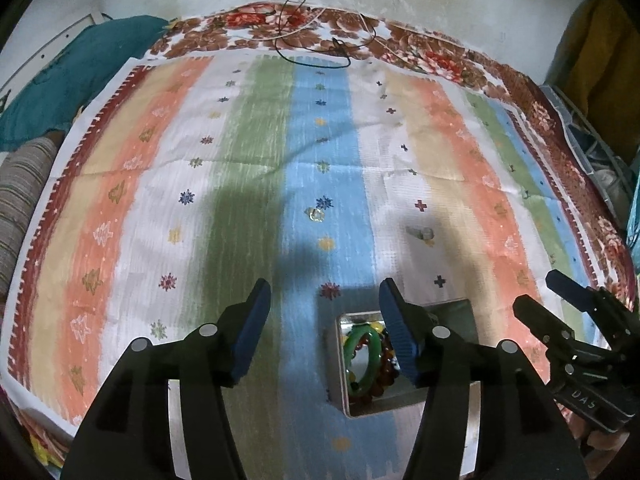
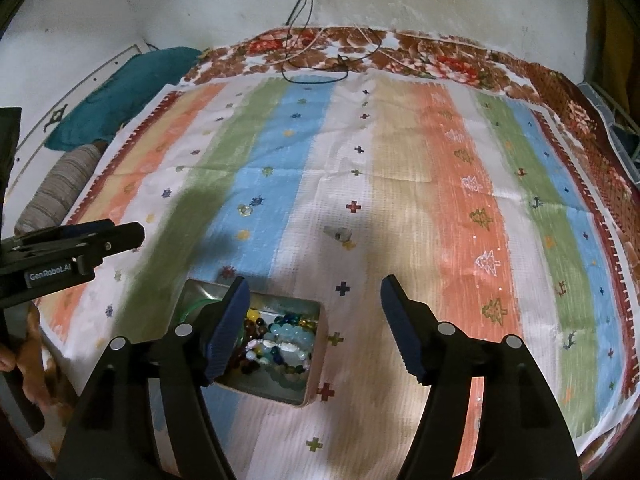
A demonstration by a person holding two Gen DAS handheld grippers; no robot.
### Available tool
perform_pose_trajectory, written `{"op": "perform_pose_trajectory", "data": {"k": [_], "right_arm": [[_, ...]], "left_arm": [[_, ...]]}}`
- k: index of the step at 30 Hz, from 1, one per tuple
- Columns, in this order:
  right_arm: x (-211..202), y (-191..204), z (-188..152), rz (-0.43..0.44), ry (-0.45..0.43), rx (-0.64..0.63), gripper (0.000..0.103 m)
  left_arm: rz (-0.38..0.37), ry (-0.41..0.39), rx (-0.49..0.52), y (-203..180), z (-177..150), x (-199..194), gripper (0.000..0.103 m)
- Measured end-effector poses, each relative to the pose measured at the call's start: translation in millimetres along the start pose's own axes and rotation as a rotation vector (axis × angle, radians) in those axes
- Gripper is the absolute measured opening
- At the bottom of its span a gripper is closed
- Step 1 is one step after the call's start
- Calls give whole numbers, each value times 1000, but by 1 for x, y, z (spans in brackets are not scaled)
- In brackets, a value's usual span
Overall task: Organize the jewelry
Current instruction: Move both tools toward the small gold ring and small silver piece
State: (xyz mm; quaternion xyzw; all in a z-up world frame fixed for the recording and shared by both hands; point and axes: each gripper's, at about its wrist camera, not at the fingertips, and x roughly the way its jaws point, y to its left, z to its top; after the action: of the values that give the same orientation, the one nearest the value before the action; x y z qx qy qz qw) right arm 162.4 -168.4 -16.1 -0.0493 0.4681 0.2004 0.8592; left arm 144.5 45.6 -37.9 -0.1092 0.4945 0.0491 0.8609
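Metal walls of an open tin (image 2: 312,364), crowded with beaded bracelets (image 2: 280,344) and a green bangle (image 1: 362,354), are seen just beneath the left gripper (image 1: 324,332) and beside the right gripper (image 2: 312,320); both are held wide apart and empty. Collection seems nearly done: two small loose pieces (image 1: 314,214) (image 1: 420,233) ahead must be reached, pinched gently and carried back

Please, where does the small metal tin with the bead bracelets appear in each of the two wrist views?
Left wrist view: the rectangular metal tin of bead bracelets lies at lower centre-right, partly behind the left tongs' right finger.
Right wrist view: the tin lies at lower centre-left, behind the right tongs' left finger.
Shared landmark: the blue stripe of the striped cloth.
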Motion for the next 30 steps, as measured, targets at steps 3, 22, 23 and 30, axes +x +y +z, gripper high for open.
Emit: {"op": "perform_pose_trajectory", "data": {"k": [3, 22, 23, 30], "right_arm": [[5, -2, 3, -5, 7, 7, 68], [44, -6, 22, -40, 62, -7, 69], [46, -7, 23, -42, 65, -5, 69], [61, -8, 29, -45, 89, -7, 69]], "left_arm": [[-2, 6, -5, 3, 5, 5, 62], [35, 29, 20, 1, 32, 42, 67], [37, 33, 23, 0, 33, 45, 67], [61, 60, 31, 3, 38, 65, 67]]}}
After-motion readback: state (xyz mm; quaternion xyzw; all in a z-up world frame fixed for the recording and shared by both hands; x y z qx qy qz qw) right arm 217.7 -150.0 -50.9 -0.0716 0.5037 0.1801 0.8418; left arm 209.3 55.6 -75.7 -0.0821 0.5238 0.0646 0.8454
